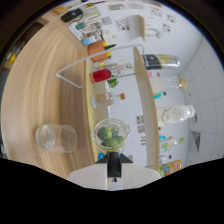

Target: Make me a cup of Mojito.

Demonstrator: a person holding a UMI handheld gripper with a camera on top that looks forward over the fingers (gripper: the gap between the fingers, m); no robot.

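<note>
- Gripper view is showing your limes [108,137], three or so green ones, sitting in a clear bowl [111,134] just ahead of your gripper [114,172].
- Your fingers are reaching toward the bowl's near side, but they are mostly lost behind the gripper's pale body and a dark part in the middle, so you cannot tell how far apart they are standing or whether they are pressing on anything.
- A glass [56,137] is lying near the bowl, to one side, on the wooden table [35,85], apart from the bowl and from your fingers.
- Beyond the bowl, a small clear jar [102,99] is standing in line with it, and past that a bottle [101,75] of red liquid is sitting.
- A white wire frame [75,75] is running beside the red bottle, out over the wood.
- Farther on, an orange cup [96,48] is waiting among small packets and cards that are too small for you to read.
- On the other side of a wooden shelf edge [145,90], a dark-labelled bottle [160,61] and a clear bottle [176,114] are lying against a white surface, well apart from the limes.
</note>
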